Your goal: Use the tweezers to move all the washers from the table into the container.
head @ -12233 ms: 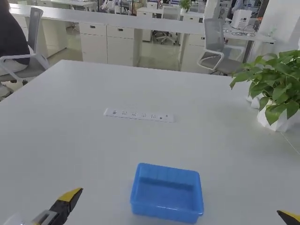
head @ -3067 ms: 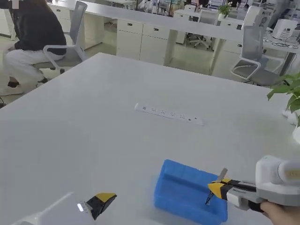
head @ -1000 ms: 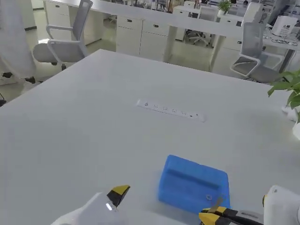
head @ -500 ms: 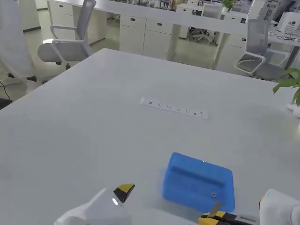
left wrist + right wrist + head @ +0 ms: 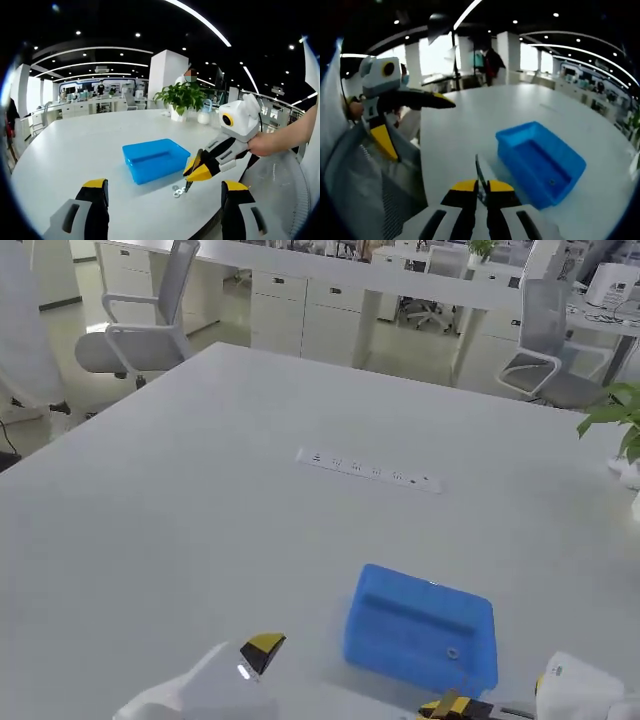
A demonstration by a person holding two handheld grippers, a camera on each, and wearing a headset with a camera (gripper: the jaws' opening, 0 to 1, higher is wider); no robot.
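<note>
Steel washers (image 5: 176,191) lie flat on the white table (image 5: 75,150), just in front of the blue container (image 5: 152,159), where one washer (image 5: 452,652) already rests. Right tongs (image 5: 481,187) are clamped on the tweezers (image 5: 479,172), whose tip hangs just over the loose ones. Left tongs (image 5: 164,186) gape wide, empty. Thin, light and probably slick, each is best pinched across its ring, one prong through the hole.
</note>
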